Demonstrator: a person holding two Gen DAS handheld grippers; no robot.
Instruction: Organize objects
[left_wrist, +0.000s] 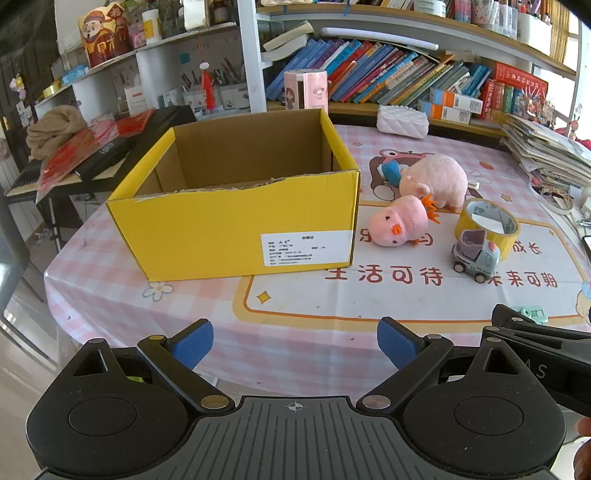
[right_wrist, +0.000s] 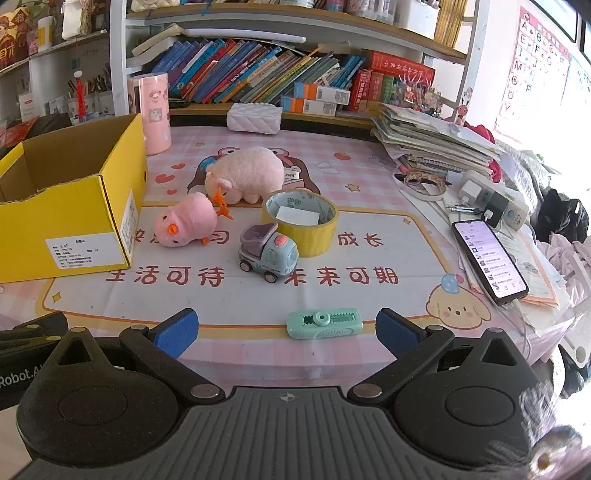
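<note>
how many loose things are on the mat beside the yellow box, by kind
plush toys: 2 (pig, chick)
toy truck: 1
tape roll: 1
green cutter: 1
total: 5

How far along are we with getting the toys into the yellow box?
Done: nothing; the yellow box looks empty. In hand: nothing; left gripper and right gripper are open. Left: pink chick, plush pig, toy truck, tape roll and green cutter on the table.
</note>
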